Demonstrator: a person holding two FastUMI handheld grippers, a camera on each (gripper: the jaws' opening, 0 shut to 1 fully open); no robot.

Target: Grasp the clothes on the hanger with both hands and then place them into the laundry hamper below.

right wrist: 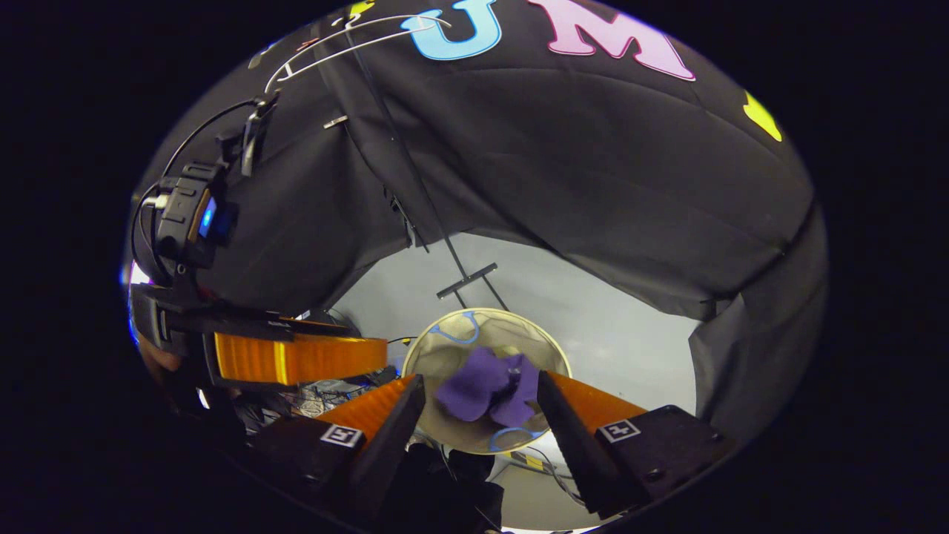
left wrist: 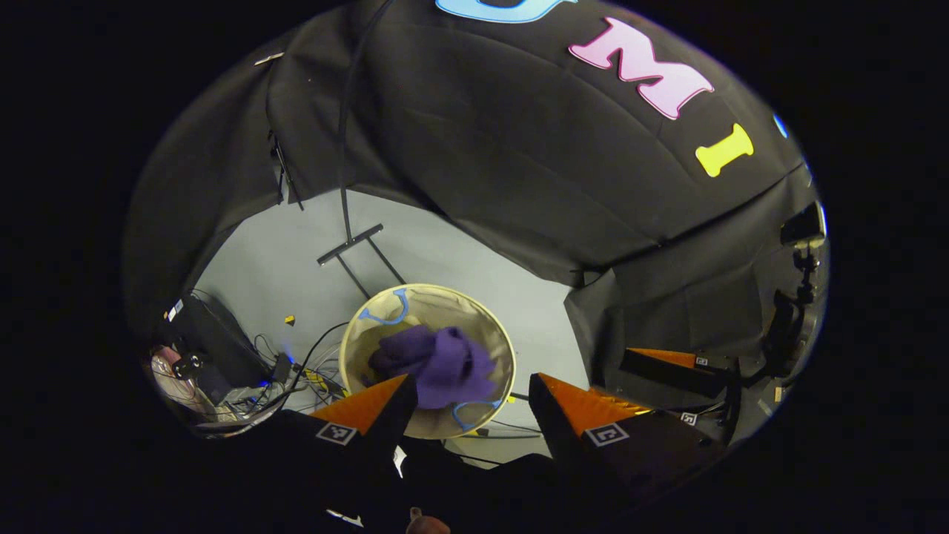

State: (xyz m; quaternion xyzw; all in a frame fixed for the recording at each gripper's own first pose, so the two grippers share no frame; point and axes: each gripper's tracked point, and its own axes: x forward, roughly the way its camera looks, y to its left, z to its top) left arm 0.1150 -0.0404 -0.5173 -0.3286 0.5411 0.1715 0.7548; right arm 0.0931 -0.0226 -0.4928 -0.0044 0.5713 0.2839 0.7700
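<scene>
Purple clothes [left wrist: 437, 363] lie crumpled inside the round laundry hamper [left wrist: 356, 337] on the floor, both the left tongs [left wrist: 468, 397] and right tongs [right wrist: 480, 400] spread wide and empty above: placement appears complete, leaving only withdrawal.

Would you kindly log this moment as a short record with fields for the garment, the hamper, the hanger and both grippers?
garment: purple clothes lying crumpled inside the hamper
hamper: round laundry hamper on the grey floor, below both grippers
hanger: white wire hanger, bare, up near the booth wall
left gripper: open, holding nothing, above the hamper
right gripper: open, holding nothing, above the hamper
task state: clothes appear placed
</scene>
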